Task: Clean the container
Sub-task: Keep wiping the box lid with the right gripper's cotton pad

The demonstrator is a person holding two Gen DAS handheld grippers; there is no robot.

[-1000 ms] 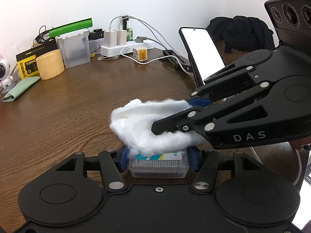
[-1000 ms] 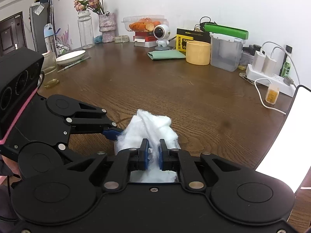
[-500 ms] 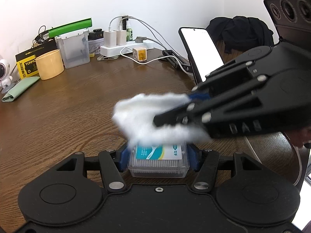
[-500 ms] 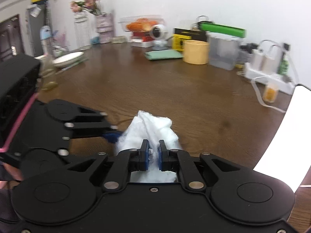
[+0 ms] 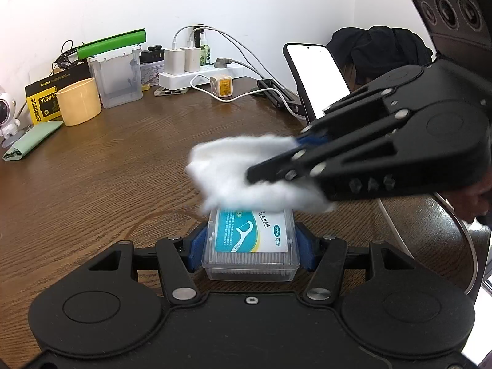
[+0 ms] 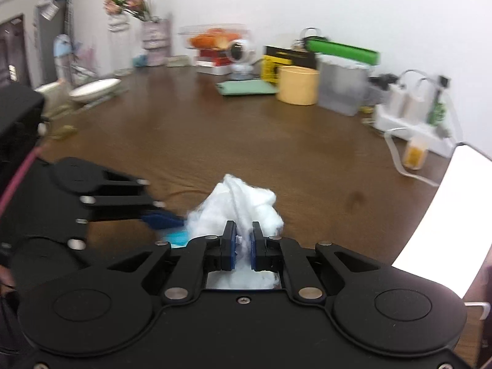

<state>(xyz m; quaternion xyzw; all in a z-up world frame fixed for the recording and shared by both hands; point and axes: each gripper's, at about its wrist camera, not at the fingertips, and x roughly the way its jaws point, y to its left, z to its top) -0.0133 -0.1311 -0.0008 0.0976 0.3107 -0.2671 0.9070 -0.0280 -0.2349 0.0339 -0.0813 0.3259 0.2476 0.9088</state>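
My left gripper (image 5: 250,247) is shut on a small clear plastic container (image 5: 250,246) with a blue-and-white floss-pick label, held just above the wooden table. My right gripper (image 6: 243,241) is shut on a wad of white cotton (image 6: 243,200). In the left wrist view the cotton (image 5: 246,172) rests on the far end of the container's lid, with the right gripper (image 5: 267,169) coming in from the right. In the right wrist view the left gripper (image 6: 166,218) sits at the left and a bit of the blue label (image 6: 176,236) peeks out under the cotton.
A lit phone (image 5: 316,77) stands on a holder at the right. A power strip with chargers (image 5: 200,73), a clear bin (image 5: 118,77), a yellow cup (image 5: 79,101) and a green cloth (image 5: 33,138) line the back. A white plate (image 6: 95,87) and flower vases (image 6: 153,40) stand far left.
The right gripper has drawn the cotton back and to the right across the lid, uncovering most of the label. The left gripper keeps the container still.
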